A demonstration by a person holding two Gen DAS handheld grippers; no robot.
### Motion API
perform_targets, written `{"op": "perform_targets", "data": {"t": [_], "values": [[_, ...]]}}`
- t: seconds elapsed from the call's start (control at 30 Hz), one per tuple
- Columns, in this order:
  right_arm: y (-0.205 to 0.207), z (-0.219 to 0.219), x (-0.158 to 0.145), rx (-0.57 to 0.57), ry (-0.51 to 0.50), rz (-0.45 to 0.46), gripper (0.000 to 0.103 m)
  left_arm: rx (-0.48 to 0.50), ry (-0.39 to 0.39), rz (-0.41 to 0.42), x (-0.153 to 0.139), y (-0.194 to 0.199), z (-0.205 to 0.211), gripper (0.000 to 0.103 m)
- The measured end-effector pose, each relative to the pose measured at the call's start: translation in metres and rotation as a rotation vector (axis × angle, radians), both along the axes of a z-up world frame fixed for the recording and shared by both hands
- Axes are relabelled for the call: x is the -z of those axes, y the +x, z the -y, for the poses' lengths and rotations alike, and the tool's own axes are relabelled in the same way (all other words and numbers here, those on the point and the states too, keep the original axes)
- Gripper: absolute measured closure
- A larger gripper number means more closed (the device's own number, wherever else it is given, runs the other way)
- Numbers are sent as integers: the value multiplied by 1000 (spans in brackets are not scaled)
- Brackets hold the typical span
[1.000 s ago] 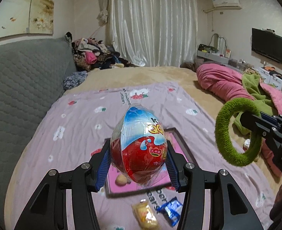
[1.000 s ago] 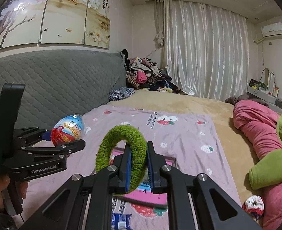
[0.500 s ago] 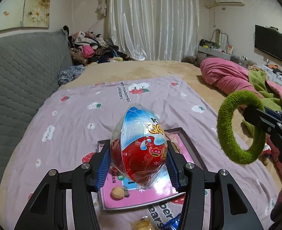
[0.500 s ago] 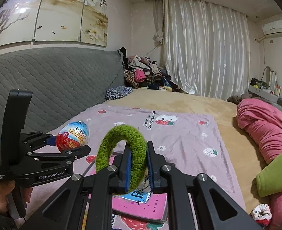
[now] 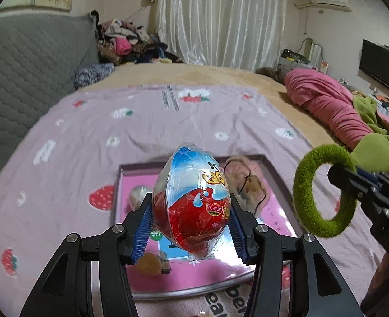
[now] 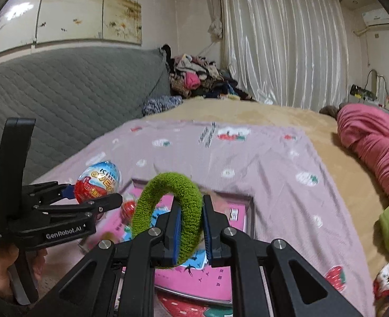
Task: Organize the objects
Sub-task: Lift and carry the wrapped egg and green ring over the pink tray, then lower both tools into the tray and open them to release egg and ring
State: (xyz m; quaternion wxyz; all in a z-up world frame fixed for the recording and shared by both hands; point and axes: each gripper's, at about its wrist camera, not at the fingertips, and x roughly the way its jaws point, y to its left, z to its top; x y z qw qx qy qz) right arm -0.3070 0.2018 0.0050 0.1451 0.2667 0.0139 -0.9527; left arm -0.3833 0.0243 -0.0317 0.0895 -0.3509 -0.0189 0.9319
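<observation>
My left gripper [image 5: 191,227] is shut on a wrapped red-and-blue chocolate egg [image 5: 191,198] and holds it above a pink tray [image 5: 123,182] on the bed. My right gripper [image 6: 190,228] is shut on a green fuzzy hair ring [image 6: 165,198], also above the tray [image 6: 240,211]. The ring and right gripper show at the right of the left wrist view [image 5: 316,192]. The egg and left gripper show at the left of the right wrist view [image 6: 98,182]. In the tray lie a beige plush piece [image 5: 247,182], a small egg [image 5: 137,195] and a brown snack [image 5: 149,264].
The tray rests on a lilac strawberry-print sheet [image 5: 88,137]. A grey quilted headboard [image 5: 22,66] stands at the left. Pink and green bedding [image 5: 339,111] is heaped at the right. A clothes pile [image 6: 194,79] lies at the far end. A red-white scrunchie [image 6: 387,280] lies at the right.
Both grippers have moved forward and tilted down over the tray, which now fills more of each view. Each keeps its hold.
</observation>
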Motion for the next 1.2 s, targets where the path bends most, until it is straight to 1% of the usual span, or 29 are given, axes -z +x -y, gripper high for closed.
{"op": "perform_targets", "data": {"t": [0.1,0.17,0.23,0.33,0.43,0.5,0.63,0.77,0.87,0.93,1.2], "values": [[-12,-3,24,4,-8,38,88,6,1,41,28,-13,1,49],[-22,-4,37,2,-6,56,88,18,1,51,39,-20,-2,49],[-29,-6,48,2,7,75,88,28,-23,77,53,-31,-6,49],[-40,-5,67,-8,1,140,88,46,-15,121,68,-39,-9,49],[-45,-2,77,-5,29,169,88,56,-38,135,75,-41,-15,49],[-45,2,82,-5,45,186,88,74,-34,150,80,-43,-19,49],[-43,5,84,4,80,187,88,71,-49,161,84,-45,-21,49],[-47,5,87,9,97,203,88,75,-51,180,88,-47,-20,49],[-50,6,93,25,130,220,88,75,-60,194,92,-48,-19,49],[-53,5,97,24,126,240,88,78,-55,201,94,-48,-19,49],[-55,5,103,25,138,256,88,94,-71,220,100,-50,-23,49]]}}
